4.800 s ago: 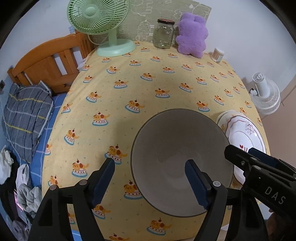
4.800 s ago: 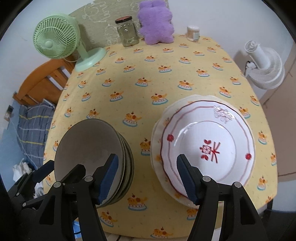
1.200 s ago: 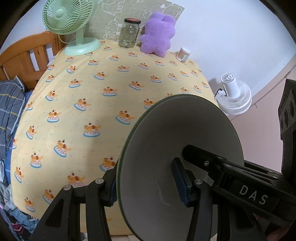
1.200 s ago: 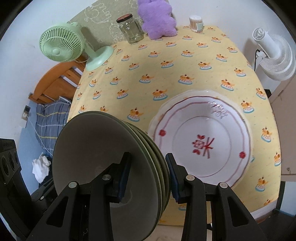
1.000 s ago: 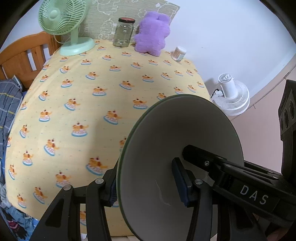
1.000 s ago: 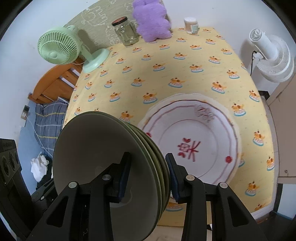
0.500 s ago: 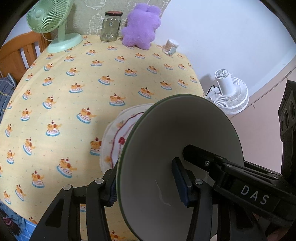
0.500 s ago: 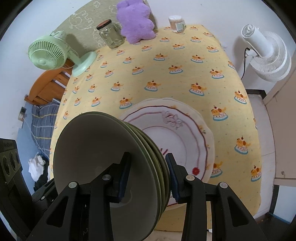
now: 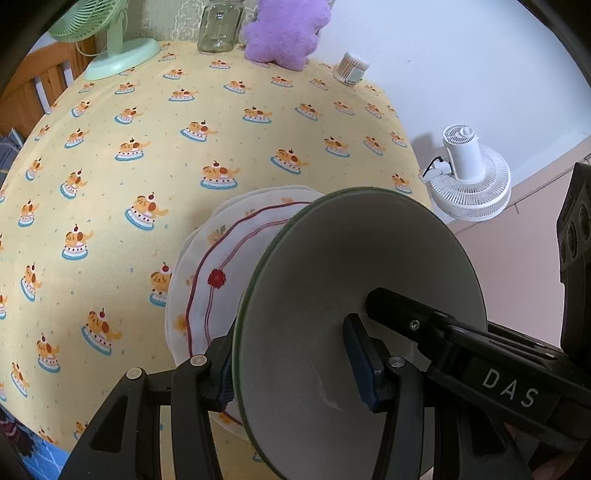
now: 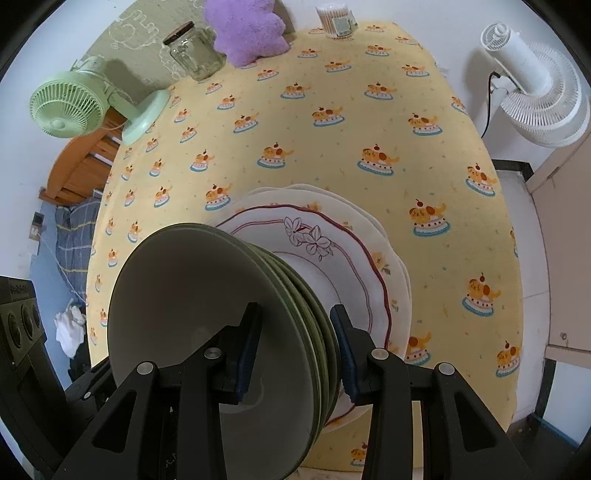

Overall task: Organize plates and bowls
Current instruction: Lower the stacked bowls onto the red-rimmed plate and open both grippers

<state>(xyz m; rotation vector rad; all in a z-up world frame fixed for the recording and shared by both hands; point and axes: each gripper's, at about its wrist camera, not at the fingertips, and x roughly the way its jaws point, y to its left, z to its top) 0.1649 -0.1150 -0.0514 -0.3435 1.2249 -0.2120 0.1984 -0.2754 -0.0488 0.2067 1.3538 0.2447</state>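
Both hand-held grippers, left (image 9: 295, 363) and right (image 10: 295, 350), clamped on nested bowls (image 10: 207, 314) above stacked plates (image 10: 354, 258)

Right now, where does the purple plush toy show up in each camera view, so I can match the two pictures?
Left wrist view: purple plush toy at the top edge, just left of centre, right of the glass jar.
Right wrist view: purple plush toy at the top edge, left of centre, again right of the glass jar.
Shared landmark: the white fan on the right.
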